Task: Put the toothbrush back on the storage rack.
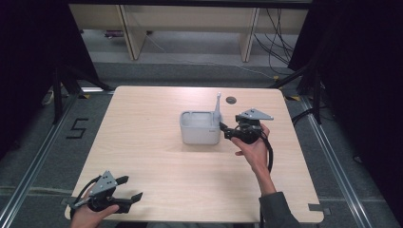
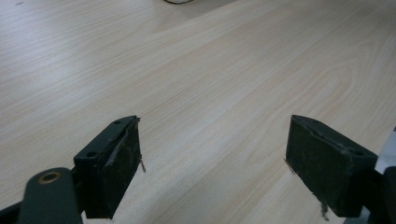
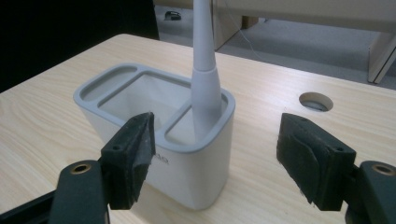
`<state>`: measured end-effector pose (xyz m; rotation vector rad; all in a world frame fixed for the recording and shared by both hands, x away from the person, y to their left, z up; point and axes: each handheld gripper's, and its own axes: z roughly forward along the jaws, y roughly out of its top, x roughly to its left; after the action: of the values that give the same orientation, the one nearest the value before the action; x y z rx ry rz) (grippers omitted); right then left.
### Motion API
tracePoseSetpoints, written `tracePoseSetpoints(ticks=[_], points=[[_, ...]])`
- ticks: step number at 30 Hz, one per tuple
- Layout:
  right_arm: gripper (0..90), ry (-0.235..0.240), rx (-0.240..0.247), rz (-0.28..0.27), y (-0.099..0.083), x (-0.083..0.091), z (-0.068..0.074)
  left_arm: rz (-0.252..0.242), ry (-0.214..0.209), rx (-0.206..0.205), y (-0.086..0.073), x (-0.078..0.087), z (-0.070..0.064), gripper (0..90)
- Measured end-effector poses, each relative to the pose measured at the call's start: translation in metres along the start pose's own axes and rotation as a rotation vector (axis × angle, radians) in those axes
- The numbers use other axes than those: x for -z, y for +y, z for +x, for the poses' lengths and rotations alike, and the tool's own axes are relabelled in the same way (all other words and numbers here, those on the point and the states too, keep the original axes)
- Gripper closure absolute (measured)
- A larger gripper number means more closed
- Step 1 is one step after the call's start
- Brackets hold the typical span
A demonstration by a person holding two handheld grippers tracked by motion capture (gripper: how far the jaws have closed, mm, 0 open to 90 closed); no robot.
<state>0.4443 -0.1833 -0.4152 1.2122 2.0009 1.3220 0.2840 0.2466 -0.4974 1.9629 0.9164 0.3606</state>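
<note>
Right gripper (image 1: 222, 127) is spread wide, nothing between the jaws, sitting just beside the right wall of the caddy (image 1: 199, 135). In the right gripper view the caddy (image 3: 154, 140) stands between and just beyond the jaws, its near corner in line with the gap.

Caddy: white plastic organiser with a grey rim, three compartments, standing around the middle of the table (image 1: 157, 156), a bit toward the far edge. A slim grey-white handle (image 3: 205, 70) stands upright in the compartment on the right gripper's side, leaning a little on the rim.

Handling guess: handle is light, stiff, smooth plastic, likely slippery and tapered. Grab the thicker lower section just above the rim, pull straight up. The caddy looks light and may tip or slide if the handle drags.

Left gripper (image 1: 130, 187) is released too, jaws apart over bare wood near the table's front-left corner, well apart from the caddy.
</note>
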Motion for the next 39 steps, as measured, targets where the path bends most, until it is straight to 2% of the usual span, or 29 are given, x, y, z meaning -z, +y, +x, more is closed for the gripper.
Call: tracePoseSetpoints(ticks=[2,3,4,5,7,9,10,11,12,14,16,17,18,19,20,21,22,24,25,29,31,33,37,38,39], points=[[28.6,0.003,0.028,-0.003,-0.001,0.002,-0.003,0.006,0.004,-0.003,0.0,0.0,0.0,17.5],[28.6,-0.001,-0.006,-0.003,-0.002,0.004,-0.002,0.002,-0.001,-0.004,0.0,0.0,0.0,17.5],[28.6,0.013,0.005,-0.003,-0.003,0.004,-0.004,-0.002,-0.001,0.002,0.0,-0.001,0.0,17.5],[28.3,0.005,-0.015,-0.001,-0.003,0.006,-0.003,-0.003,0.0,0.002,0.0,-0.001,0.0,17.5],[28.1,0.014,-0.002,0.007,-0.005,0.007,-0.003,-0.001,-0.001,0.002,0.0,0.0,0.0,17.5],[27.4,0.005,-0.002,0.003,-0.006,0.008,-0.002,-0.001,0.0,0.002,0.0,-0.001,0.0,17.5],[27.0,0.017,0.016,0.01,-0.007,0.008,-0.003,0.003,-0.001,-0.005,0.0,0.0,0.0,17.5],[26.7,0.018,-0.002,0.003,-0.008,0.009,-0.001,0.002,-0.001,-0.005,0.0,-0.001,0.0,17.5],[26.5,0.016,0.02,0.006,-0.008,0.009,-0.001,0.001,-0.001,-0.004,0.0,0.0,0.0,17.5],[24.9,0.02,-0.004,0.014,-0.01,0.011,0.004,0.002,0.0,0.0,0.0,0.0,0.0,17.5],[24.5,0.018,0.029,0.012,-0.011,0.012,0.005,-0.002,-0.002,0.004,0.0,0.0,0.0,17.5],[24.5,0.021,0.007,0.02,-0.013,0.013,0.009,-0.002,-0.001,0.003,0.0,0.0,0.0,17.5],[24.4,0.025,0.024,0.018,-0.014,0.013,0.009,-0.002,-0.001,0.004,0.0,0.0,0.0,17.5],[24.3,0.025,0.014,0.015,-0.015,0.013,0.012,0.001,-0.001,0.001,0.0,0.0,0.0,17.5],[24.3,0.025,0.04,0.016,-0.017,0.013,0.012,0.001,-0.001,0.0,0.0,0.0,0.0,17.5],[24.3,0.034,0.027,0.022,-0.018,0.014,0.013,0.001,-0.003,-0.003,0.0,0.0,0.0,17.5],[24.1,0.042,0.044,0.023,-0.019,0.014,0.015,0.001,-0.002,-0.001,0.0,0.0,0.0,17.5],[24.0,0.031,0.04,0.038,-0.023,0.016,0.018,-0.002,-0.002,0.004,0.0,0.0,0.0,17.5],[24.0,0.045,0.039,0.041,-0.024,0.017,0.018,-0.002,-0.002,0.004,0.0,0.0,0.0,17.5],[24.0,0.041,0.053,0.04,-0.029,0.02,0.02,0.004,0.0,0.0,0.0,0.0,0.0,17.5],[23.8,0.045,0.034,0.069,-0.031,0.022,0.022,0.003,-0.001,0.0,0.0,0.0,0.001,17.5],[23.8,0.05,0.06,0.048,-0.034,0.022,0.021,0.002,-0.001,0.004,0.0,0.0,0.001,17.5],[23.9,0.051,0.041,0.052,-0.04,0.024,0.024,-0.001,-0.003,0.002,-0.001,0.0,0.001,17.5],[23.9,0.063,0.045,0.071,-0.04,0.026,0.025,0.003,-0.001,0.001,0.0,0.001,0.001,17.5],[24.1,0.052,0.025,0.051,-0.042,0.025,0.027,0.002,0.0,0.0,0.0,0.0,0.001,17.5]])
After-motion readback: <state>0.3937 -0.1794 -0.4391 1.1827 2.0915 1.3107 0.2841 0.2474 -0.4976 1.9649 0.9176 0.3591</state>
